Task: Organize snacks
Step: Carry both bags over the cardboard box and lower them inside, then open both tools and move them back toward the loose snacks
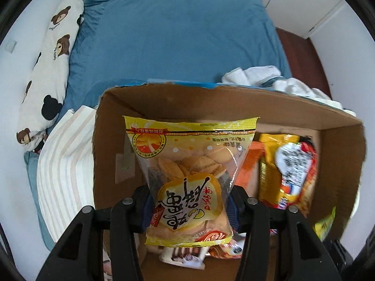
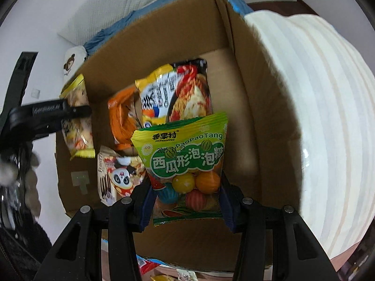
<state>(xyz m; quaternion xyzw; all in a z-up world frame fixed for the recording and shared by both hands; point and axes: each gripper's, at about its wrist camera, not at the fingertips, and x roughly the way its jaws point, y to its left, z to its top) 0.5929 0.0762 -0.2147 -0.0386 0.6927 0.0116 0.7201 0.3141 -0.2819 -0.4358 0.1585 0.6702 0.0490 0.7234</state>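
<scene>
Left fingers point(image 1: 150, 207) pinching biscuit bag point(image 1: 189, 164), over cardboard box point(image 1: 234, 100).

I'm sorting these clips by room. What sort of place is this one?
Most likely a bedroom: the cardboard box of snacks sits on a bed with a blue sheet, next to a bear-print pillow and a striped pillow.

Bedsheet point(image 1: 178, 35) plain blue. Pillow point(image 1: 46, 70) white, brown bears. Folded cloth point(image 1: 65, 164) white with pale beige stripes. Cardboard box point(image 1: 234, 103) brown. Biscuit bag point(image 1: 189, 175) yellow, clear window. Bubblegum bag point(image 2: 187, 154) green; yellow, orange, striped red balls inside. Noodle packet point(image 2: 178, 93) yellow-red.
</scene>
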